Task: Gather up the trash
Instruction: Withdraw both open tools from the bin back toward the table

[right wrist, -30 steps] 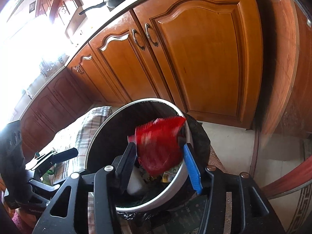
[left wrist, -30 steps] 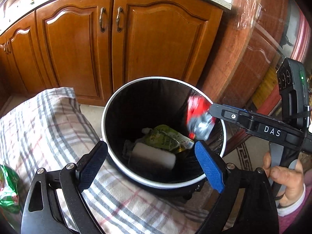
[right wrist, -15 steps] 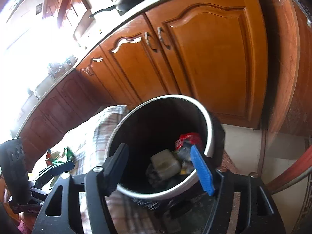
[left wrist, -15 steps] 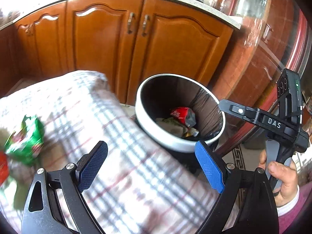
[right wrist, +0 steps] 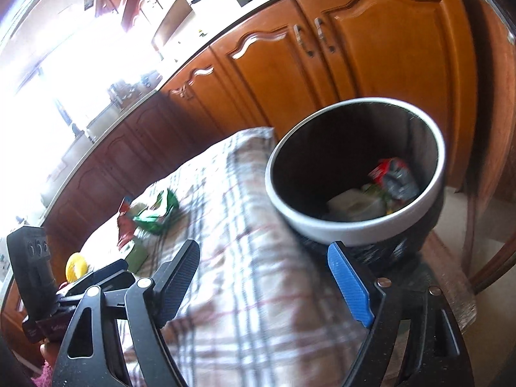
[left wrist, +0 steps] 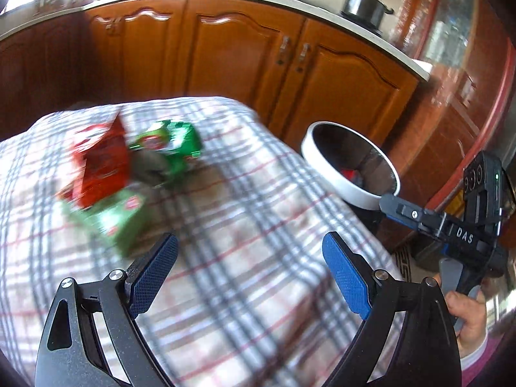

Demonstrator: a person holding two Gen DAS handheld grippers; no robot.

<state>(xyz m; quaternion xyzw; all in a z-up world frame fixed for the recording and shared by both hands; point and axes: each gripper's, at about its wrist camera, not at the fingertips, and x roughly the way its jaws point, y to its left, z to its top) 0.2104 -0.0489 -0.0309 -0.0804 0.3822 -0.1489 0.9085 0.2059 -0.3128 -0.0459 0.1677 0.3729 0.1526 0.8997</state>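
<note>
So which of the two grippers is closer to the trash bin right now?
Right. The right gripper hangs open just short of the bin's rim, while the left gripper is over the checked cloth, aimed toward the wrappers.

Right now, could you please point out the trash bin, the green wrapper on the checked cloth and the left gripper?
trash bin (right wrist: 348, 235): right wrist view, front of white rim.
green wrapper (left wrist: 175, 138): left wrist view, middle of crumpled foil.
left gripper (left wrist: 250, 271): left wrist view, midway between fingertips.

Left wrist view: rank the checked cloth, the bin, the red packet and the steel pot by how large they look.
1. checked cloth
2. bin
3. red packet, close to the bin and nearer the camera, so unsure
4. steel pot, far back
</note>
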